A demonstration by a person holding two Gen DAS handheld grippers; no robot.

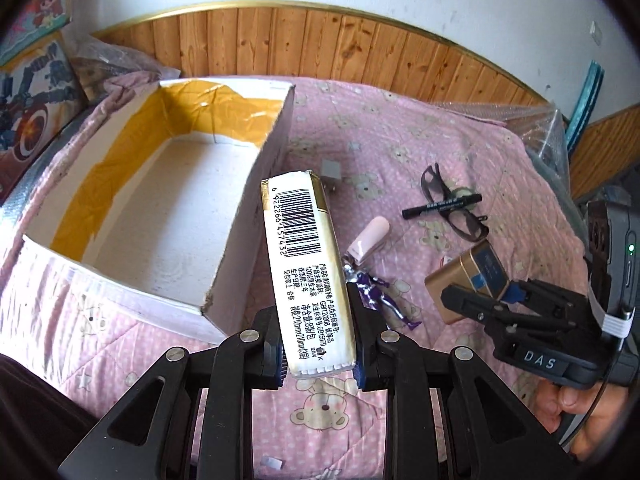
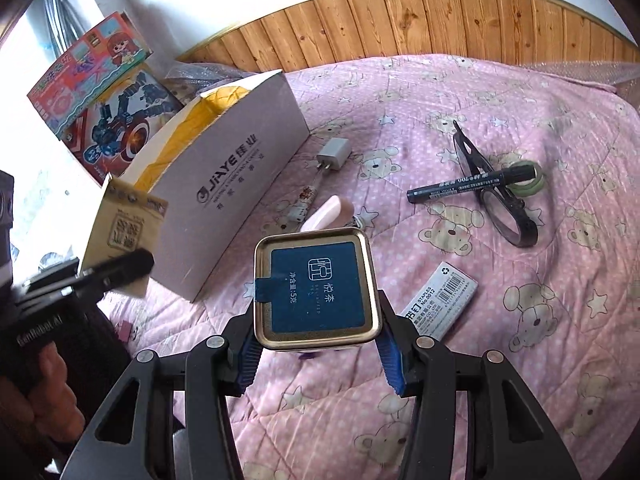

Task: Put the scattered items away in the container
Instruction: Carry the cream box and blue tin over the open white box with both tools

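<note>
**Beside the white box: two items lifted, none stowed**

White box on bed, empty inside. Left gripper fingers pinch tissue pack, just right of box. Right gripper fingers clamp gold tin. Right of box remain: charger, glasses, marker, staples box, figurine

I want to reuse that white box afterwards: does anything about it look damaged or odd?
Yes. The white box has a torn, ragged near corner, its top flaps look ripped off unevenly, and yellow tape is peeling in jagged strips along its inner walls. It is empty and sits upright on the pink quilt.
</note>
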